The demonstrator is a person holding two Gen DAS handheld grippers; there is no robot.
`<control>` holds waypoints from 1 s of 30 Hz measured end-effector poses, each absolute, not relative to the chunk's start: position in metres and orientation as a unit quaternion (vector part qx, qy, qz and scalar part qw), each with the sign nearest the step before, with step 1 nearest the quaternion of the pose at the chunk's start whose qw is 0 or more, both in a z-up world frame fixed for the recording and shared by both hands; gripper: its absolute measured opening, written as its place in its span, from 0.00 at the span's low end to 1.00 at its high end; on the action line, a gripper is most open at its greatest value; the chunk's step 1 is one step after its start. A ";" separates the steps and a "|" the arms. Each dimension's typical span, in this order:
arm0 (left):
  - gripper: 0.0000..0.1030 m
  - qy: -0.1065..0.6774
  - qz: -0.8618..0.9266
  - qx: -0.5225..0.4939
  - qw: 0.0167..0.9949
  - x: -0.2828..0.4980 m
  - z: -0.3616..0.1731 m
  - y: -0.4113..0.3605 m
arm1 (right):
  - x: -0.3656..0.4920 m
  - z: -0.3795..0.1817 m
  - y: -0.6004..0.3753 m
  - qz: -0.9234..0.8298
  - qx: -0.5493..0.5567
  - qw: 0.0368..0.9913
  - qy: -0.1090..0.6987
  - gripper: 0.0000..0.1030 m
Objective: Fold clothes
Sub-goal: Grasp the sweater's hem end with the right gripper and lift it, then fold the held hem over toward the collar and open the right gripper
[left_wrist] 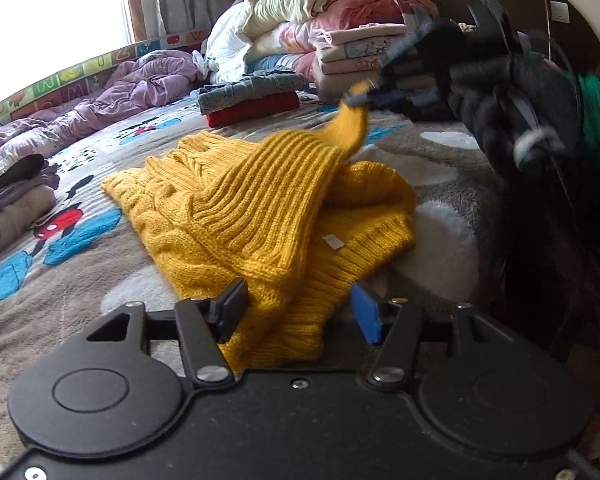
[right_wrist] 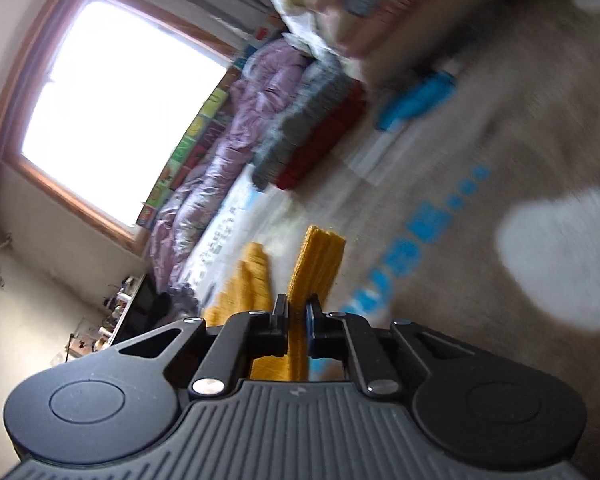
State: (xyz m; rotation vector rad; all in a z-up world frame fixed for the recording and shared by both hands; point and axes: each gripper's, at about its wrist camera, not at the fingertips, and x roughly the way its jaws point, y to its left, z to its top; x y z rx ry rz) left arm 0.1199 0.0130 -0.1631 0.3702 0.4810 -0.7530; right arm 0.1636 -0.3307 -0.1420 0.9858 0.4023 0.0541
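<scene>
In the left wrist view, a mustard-yellow cable-knit sweater [left_wrist: 260, 208] lies crumpled in the middle of a bed, on a grey-brown fleece blanket [left_wrist: 80, 280] printed with cartoon mice and blue shapes. The left tool [left_wrist: 298, 316] sits at the near edge of the sweater with its jaws standing apart; the ribbed hem lies between the blue pads [left_wrist: 366, 318], but they do not press on it. At the upper right, the right tool [left_wrist: 360, 98], blurred, pinches one corner of the sweater and holds it up off the bed, so a ribbed flap rises from the heap toward it. A gloved hand [left_wrist: 512, 100] carries that tool. At the far side of the bed a folded grey garment lies on top of a folded red garment [left_wrist: 256, 110], and to their right stands a stack of folded pink clothes [left_wrist: 352, 60] in front of heaped bedding [left_wrist: 300, 4]. A crumpled purple quilt [left_wrist: 100, 96] lies along the far left, beside a colourful letter-patterned edge [left_wrist: 60, 76].

In the right wrist view, tilted and blurred, the right tool [right_wrist: 297, 312] has its jaws closed tight on a strip of the yellow sweater [right_wrist: 316, 264], which stands up between the fingers. A second fold of yellow knit shows just to the left. Beyond lie the blanket [right_wrist: 500, 120], the purple quilt [right_wrist: 228, 152], the red garment [right_wrist: 324, 140] and a bright window [right_wrist: 112, 100].
</scene>
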 end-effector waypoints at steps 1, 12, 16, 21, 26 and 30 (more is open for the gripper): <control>0.55 0.232 -0.364 0.177 0.885 0.120 -0.162 0.014 | 0.167 -0.134 -0.329 0.033 0.465 0.864 0.188 0.10; 0.55 0.244 -0.381 0.140 0.881 0.125 -0.157 0.026 | 0.214 -0.065 -0.290 0.090 0.431 0.880 0.179 0.10; 0.55 0.249 -0.388 0.115 0.880 0.128 -0.157 0.034 | 0.233 -0.050 -0.268 0.099 0.408 0.888 0.188 0.10; 0.55 0.258 -0.398 0.078 0.877 0.134 -0.157 0.042 | 0.257 -0.037 -0.236 0.114 0.365 0.902 0.200 0.09; 0.55 0.270 -0.412 0.028 0.870 0.143 -0.155 0.051 | 0.281 -0.031 -0.208 0.119 0.330 0.911 0.217 0.09; 0.55 0.279 -0.424 -0.005 0.862 0.150 -0.156 0.059 | 0.301 -0.035 -0.185 0.123 0.299 0.916 0.237 0.09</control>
